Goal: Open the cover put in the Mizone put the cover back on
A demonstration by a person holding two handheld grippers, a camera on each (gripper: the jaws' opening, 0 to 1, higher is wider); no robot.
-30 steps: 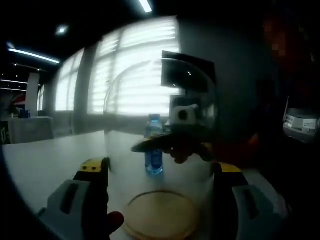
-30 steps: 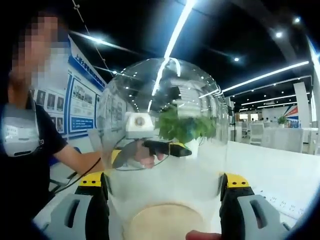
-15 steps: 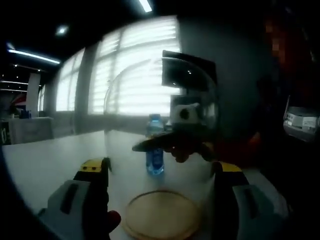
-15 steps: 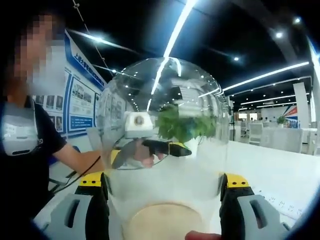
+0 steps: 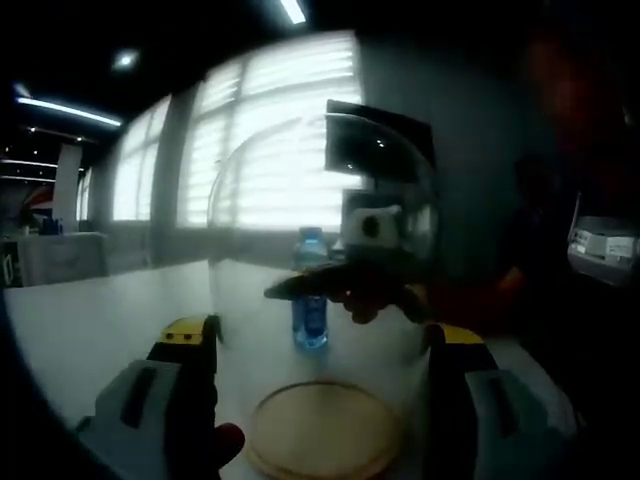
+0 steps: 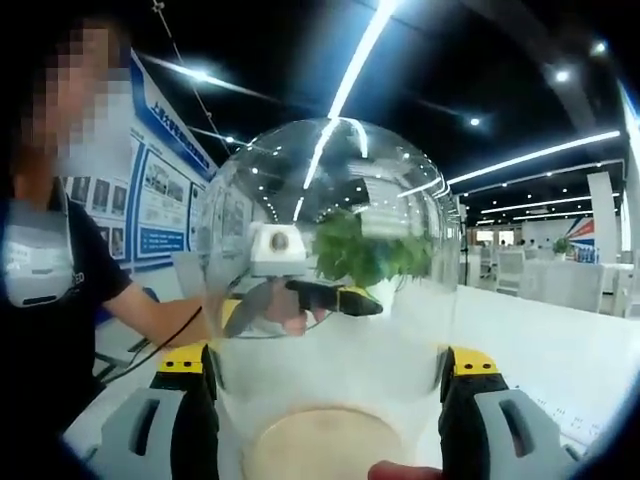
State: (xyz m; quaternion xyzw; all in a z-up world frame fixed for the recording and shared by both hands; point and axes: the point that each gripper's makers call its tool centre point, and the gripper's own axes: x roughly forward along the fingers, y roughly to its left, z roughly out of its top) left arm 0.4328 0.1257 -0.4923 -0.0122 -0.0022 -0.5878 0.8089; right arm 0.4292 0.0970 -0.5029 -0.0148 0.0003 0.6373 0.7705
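Observation:
A clear glass dome cover (image 5: 320, 230) stands tall between my left gripper's (image 5: 320, 338) yellow-tipped jaws, which press its two sides. A round wooden base (image 5: 322, 432) lies right under it. Through the glass a small blue Mizone bottle (image 5: 310, 300) stands upright on the white table beyond. My right gripper (image 6: 325, 362) clasps the same cover (image 6: 330, 240) from the opposite side, above the wooden base (image 6: 325, 442). Each gripper shows through the glass in the other's view, held by a hand. I cannot tell whether the cover's rim touches the base.
The white table (image 5: 90, 310) stretches left and far. A person in a black shirt (image 6: 50, 300) stands at the left of the right gripper view. A green plant (image 6: 365, 250) shows through the dome. Bright blinds fill the far wall.

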